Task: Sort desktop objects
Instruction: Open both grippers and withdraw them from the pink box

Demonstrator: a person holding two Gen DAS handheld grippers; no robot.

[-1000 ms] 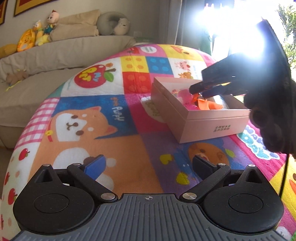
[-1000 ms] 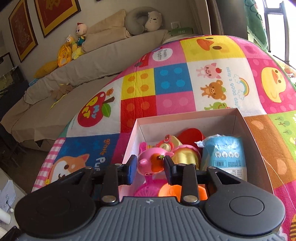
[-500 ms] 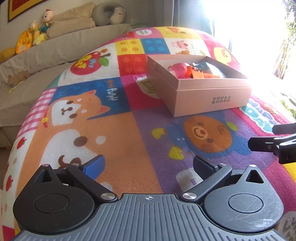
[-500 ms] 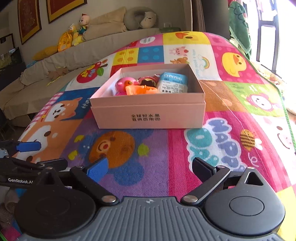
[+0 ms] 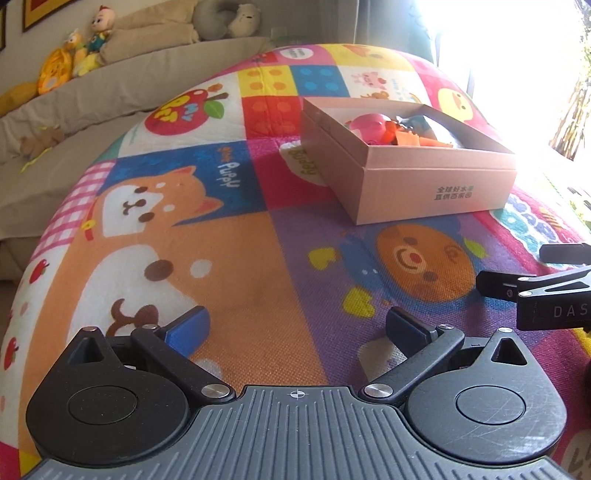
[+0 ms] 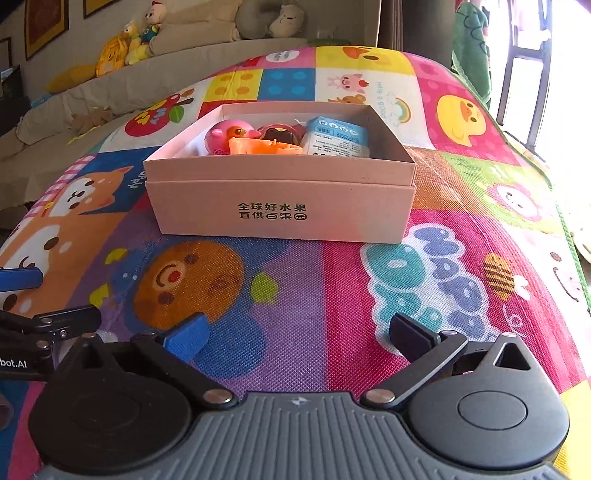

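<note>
A pink cardboard box [image 6: 284, 199] stands on the colourful play mat [image 6: 424, 258]. In it lie a pink round toy [image 6: 227, 134], an orange toy [image 6: 264, 147] and a blue-white packet [image 6: 338, 136]. The box also shows in the left wrist view [image 5: 424, 184], up and to the right. My right gripper [image 6: 295, 334] is open and empty, low over the mat in front of the box. My left gripper [image 5: 297, 326] is open and empty, over the mat to the left of the right one. The right gripper's fingers [image 5: 517, 288] show at the right edge of the left wrist view.
A beige sofa [image 5: 92, 85] with stuffed toys [image 5: 74, 55] and a grey neck pillow [image 6: 273, 18] runs along the back and left of the mat. A bright window lies to the right. The left gripper's fingers [image 6: 22, 278] show at the left edge of the right wrist view.
One second ago my right gripper was over the box around the pink toy. It opened, left the toy in the box and drew back low over the mat. The left gripper shifted slightly.
</note>
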